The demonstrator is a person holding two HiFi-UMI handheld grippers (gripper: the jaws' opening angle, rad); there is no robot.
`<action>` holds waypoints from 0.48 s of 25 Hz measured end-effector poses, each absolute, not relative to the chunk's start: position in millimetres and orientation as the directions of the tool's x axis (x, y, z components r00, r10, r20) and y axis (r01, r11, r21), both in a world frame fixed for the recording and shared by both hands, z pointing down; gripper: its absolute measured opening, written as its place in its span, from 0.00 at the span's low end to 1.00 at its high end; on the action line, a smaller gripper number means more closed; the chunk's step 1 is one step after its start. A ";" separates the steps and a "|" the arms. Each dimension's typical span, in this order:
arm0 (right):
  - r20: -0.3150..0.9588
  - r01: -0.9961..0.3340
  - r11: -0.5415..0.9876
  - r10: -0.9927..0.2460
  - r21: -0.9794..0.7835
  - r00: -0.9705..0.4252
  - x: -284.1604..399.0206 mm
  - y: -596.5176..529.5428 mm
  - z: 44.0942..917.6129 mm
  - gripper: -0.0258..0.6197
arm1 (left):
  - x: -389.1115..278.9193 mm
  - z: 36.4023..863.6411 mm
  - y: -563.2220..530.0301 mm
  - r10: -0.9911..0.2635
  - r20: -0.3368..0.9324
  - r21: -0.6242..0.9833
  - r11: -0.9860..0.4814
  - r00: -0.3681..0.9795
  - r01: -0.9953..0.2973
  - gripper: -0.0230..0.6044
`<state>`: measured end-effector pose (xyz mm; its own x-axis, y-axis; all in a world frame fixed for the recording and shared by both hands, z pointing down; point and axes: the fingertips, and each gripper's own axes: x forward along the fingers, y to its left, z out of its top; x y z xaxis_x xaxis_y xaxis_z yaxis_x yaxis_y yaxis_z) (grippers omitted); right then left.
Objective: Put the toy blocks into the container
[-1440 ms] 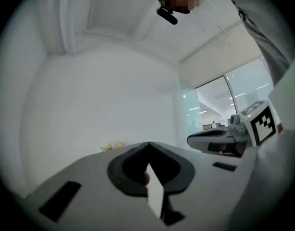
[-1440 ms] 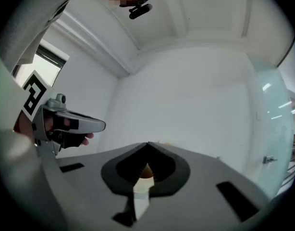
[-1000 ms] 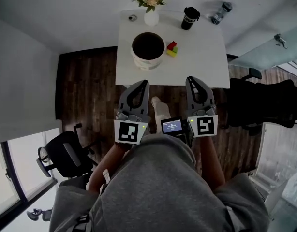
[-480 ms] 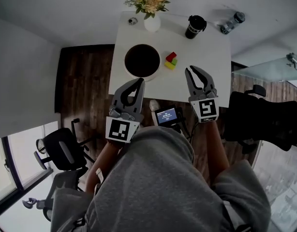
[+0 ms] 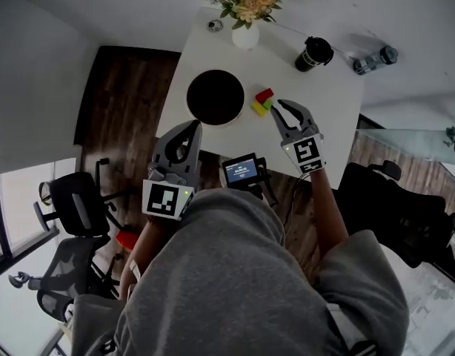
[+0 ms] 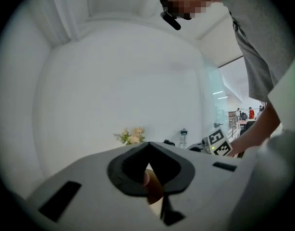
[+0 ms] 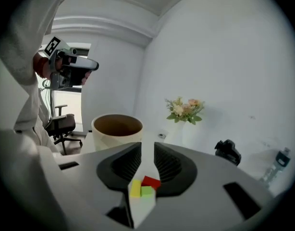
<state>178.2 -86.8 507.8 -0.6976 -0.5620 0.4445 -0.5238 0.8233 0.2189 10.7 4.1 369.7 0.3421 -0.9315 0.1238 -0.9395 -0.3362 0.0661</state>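
Three toy blocks, red (image 5: 265, 95), yellow (image 5: 258, 109) and green (image 5: 269, 104), lie bunched on the white table (image 5: 327, 102), just right of the round dark-lined container (image 5: 215, 97). My right gripper (image 5: 285, 110) hovers right beside them, its jaws opening with nothing between them. In the right gripper view the red block (image 7: 151, 181), yellow block (image 7: 135, 188) and green block (image 7: 147, 191) show below the parted jaws of the right gripper (image 7: 147, 150), with the container (image 7: 116, 129) behind on the left. My left gripper (image 5: 192, 128) is shut and empty at the table's near edge.
A vase of flowers (image 5: 247, 10), a black cup (image 5: 314, 53) and a bottle (image 5: 372, 60) stand along the table's far side. A small screen device (image 5: 241, 170) hangs at the person's waist. Office chairs (image 5: 68, 206) stand on the wooden floor to the left.
My right gripper has moved forward over the table to the blocks and its jaws have parted. The left gripper has stayed near the table's front edge. The head view has shifted.
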 end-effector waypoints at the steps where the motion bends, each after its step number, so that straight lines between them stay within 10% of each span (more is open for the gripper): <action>1: 0.467 -0.504 0.835 -0.543 0.218 -0.698 175.7 -90.4 519.1 0.18 | 7.3 373.2 2.8 -0.932 0.135 0.063 -0.331 0.337 -0.941 0.05; 12: 0.714 -0.348 0.926 -0.342 0.146 -0.611 183.6 -107.2 635.4 0.25 | -18.8 385.7 -6.0 -0.952 0.155 0.047 -0.260 0.264 -0.965 0.04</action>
